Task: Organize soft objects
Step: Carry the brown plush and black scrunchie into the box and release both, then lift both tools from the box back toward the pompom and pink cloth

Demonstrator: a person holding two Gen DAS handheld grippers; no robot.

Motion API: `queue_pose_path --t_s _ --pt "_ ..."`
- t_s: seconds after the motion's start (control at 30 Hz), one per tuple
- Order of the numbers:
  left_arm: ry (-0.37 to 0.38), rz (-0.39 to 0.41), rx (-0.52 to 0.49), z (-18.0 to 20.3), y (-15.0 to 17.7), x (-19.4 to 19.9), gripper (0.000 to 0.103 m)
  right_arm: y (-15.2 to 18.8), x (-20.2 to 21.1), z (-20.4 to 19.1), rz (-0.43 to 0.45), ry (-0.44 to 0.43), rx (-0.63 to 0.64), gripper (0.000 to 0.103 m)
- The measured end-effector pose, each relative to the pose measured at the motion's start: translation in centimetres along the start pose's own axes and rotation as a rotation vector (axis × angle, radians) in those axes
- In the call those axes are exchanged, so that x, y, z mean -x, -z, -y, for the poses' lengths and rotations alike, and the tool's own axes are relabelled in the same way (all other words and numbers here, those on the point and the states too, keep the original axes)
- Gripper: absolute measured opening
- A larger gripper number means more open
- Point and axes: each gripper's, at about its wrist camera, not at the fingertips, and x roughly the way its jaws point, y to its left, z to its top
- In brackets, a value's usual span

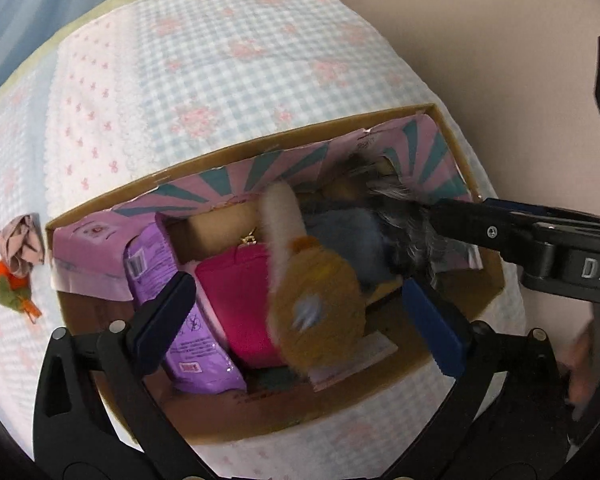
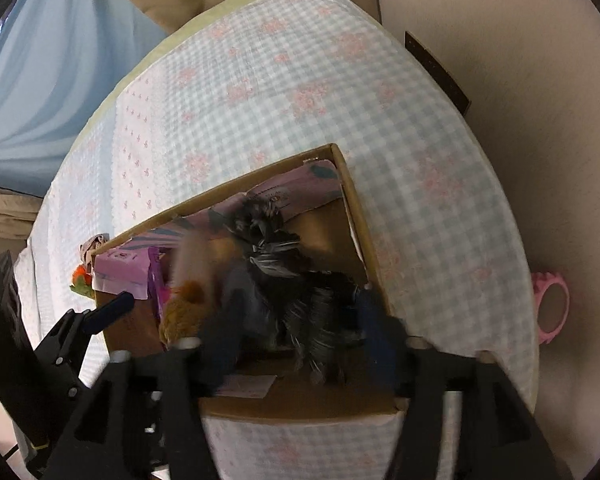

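The left gripper hangs spread over the cardboard box on the checked cloth, a blurred orange plush toy between its fingers untouched, while the right gripper reaches around dark, feathery fluff by the box's right wall, its grip unclear.

Left gripper: black frame, blue pads, silver screws; right gripper alike.

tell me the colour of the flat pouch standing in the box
Purple flat plastic pouch, clearest in the left wrist view.
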Motion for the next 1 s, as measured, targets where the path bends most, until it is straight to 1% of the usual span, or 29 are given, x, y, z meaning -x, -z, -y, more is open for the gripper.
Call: queue_pose_path --t_s 0.03,0.07,0.1,0.2,0.37,0.47,0.6,0.73,0.87,1.0 --pt "0.000 -0.002 0.004 -0.4 0.1 0.0 0.103 -0.1 -0.1 -0.1 -0.001 -0.003 0.000 0.087" --pt "-0.004 -0.005 0.007 -0.7 0.3 0.0 0.103 -0.1 -0.1 -0.1 0.002 -0.021 0.005 0.099" --pt "-0.015 -0.010 0.012 -1.1 0.5 0.0 0.103 0.0 -0.1 -0.3 0.009 -0.033 0.012 0.103" --pt "-0.037 -0.016 0.033 -1.9 1.0 0.3 0.103 0.4 0.2 -1.0 0.021 0.003 0.062 0.103" --pt "-0.044 0.006 0.058 -2.6 1.5 1.6 0.103 0.7 0.3 -1.5 0.021 -0.005 0.083 0.103" --pt "-0.027 0.022 0.069 -2.7 1.8 2.5 0.103 1.0 1.0 -1.8 0.040 0.001 0.099 0.103" --pt "-0.039 0.047 0.060 -2.2 2.2 4.2 0.103 1.4 2.6 -2.3 0.069 0.005 0.120 0.103" --pt "-0.047 0.089 0.063 -1.8 2.8 6.9 0.103 2.1 4.8 -3.2 0.104 0.008 0.134 0.103" --pt "-0.055 0.139 0.104 -2.3 4.0 10.4 0.103 2.8 7.3 -4.3 0.139 0.012 0.157 0.103" --pt "-0.069 0.205 0.150 -3.2 5.8 14.7 0.103 4.1 11.2 -6.2 0.219 0.047 0.203 0.103"
